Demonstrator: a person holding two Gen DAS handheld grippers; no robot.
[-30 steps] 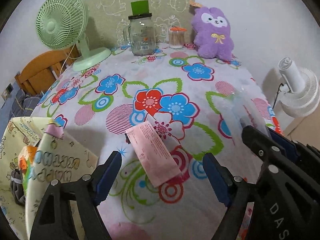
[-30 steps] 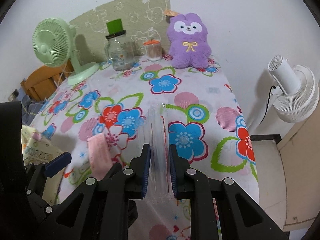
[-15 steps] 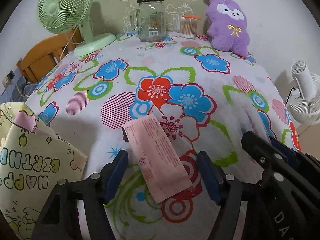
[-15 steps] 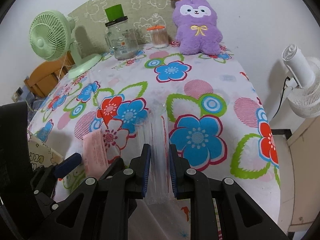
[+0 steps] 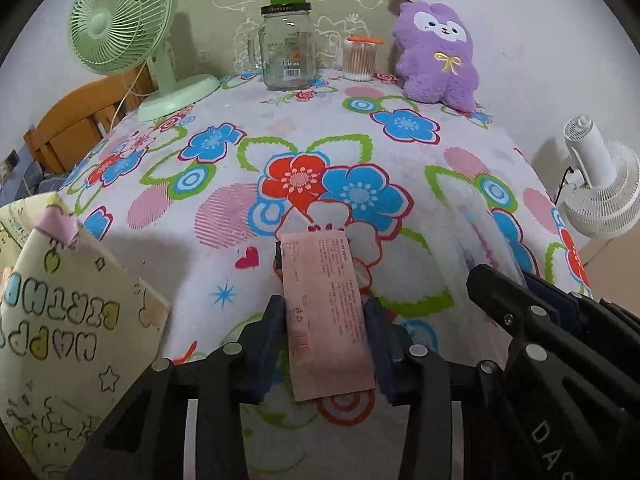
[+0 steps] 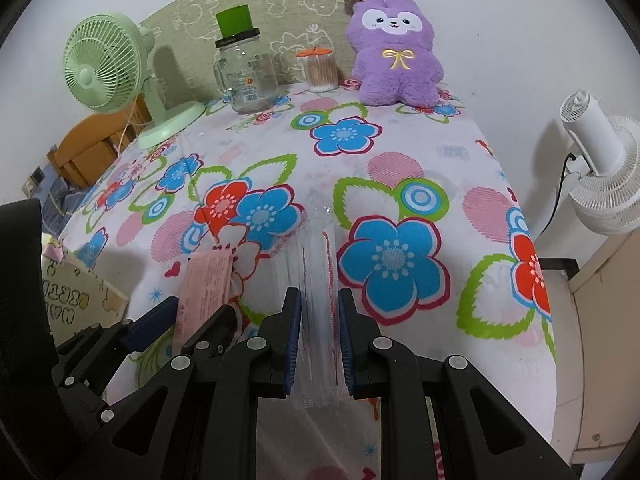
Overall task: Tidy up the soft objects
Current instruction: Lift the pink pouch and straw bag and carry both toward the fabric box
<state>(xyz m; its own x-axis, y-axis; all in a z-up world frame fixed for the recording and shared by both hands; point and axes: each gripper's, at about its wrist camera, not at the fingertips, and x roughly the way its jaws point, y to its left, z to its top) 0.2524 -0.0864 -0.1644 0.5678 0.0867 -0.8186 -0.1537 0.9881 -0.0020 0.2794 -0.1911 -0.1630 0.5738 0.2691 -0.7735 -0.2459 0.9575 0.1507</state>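
A pink flat packet (image 5: 326, 312) lies lengthwise between the blue pads of my left gripper (image 5: 326, 320). The jaws are closing, and both pads touch the packet's long edges just above the flowered tablecloth (image 5: 360, 152). My right gripper (image 6: 320, 312) is shut on a clear plastic bag (image 6: 318, 264) that sticks forward over the cloth. In the left wrist view the right gripper (image 5: 532, 292) sits at the lower right with the clear bag (image 5: 484, 232) ahead of it. A purple plush toy (image 6: 394, 52) sits upright at the table's far edge.
Along the back stand a green desk fan (image 5: 124, 20), a glass jar with a green lid (image 5: 288, 52) and a tub of cotton swabs (image 5: 360, 60). A yellow birthday gift bag (image 5: 60, 320) stands off the table's left edge. A white fan (image 6: 600, 168) is beyond the right edge.
The left jaws have narrowed from wide apart until they meet the pink packet, which has turned from slanted to straight between them. The right gripper keeps its hold on the clear bag.
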